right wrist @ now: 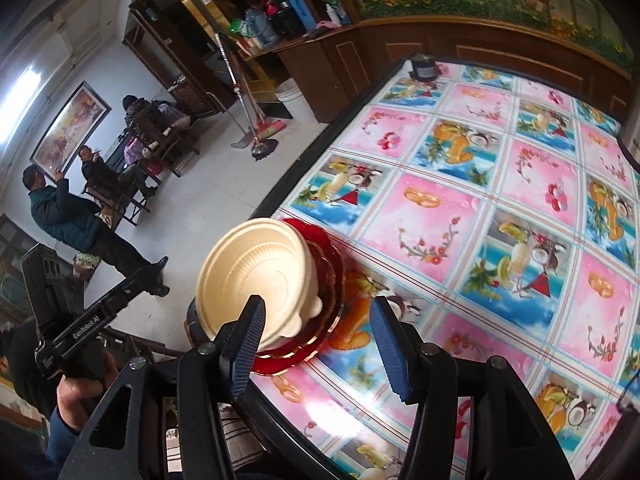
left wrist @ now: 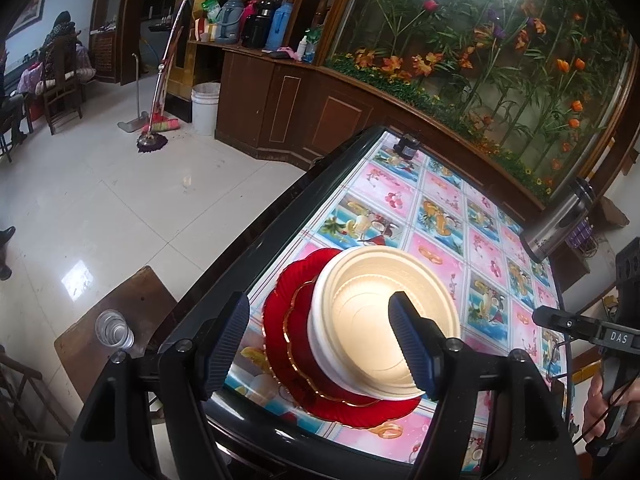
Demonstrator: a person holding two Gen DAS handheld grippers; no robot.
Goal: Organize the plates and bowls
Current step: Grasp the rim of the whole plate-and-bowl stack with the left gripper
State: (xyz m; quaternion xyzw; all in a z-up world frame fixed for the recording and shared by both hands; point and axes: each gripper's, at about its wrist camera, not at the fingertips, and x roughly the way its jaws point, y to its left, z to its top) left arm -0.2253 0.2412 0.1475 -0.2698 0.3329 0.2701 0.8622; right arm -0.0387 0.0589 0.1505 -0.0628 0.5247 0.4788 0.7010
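From the left wrist, your left gripper [left wrist: 324, 344] hangs over the table's near corner with its fingers spread and grasping nothing. One pad [left wrist: 412, 348] floats above the cream bowls [left wrist: 380, 316]; the other sits out over the red plates [left wrist: 288, 328]. The bowls are nested upright on the plates, which lie stacked flat on the patterned tablecloth [left wrist: 460, 240], so the pile looks deliberately gathered: wide pieces below, deep ones on top. A steel flask [left wrist: 560, 220] stands well apart at the far edge.

From the right wrist, your right gripper [right wrist: 316, 344] is also released, holding nothing. Its left finger [right wrist: 248, 344] shows in front of the bowls' [right wrist: 256, 272] rim; whether it touches, you cannot tell. The right finger hovers over bare cloth beside the plates [right wrist: 320, 320]. The stack sits close to the table edge [right wrist: 304, 168], probably to leave the rest of the top free.
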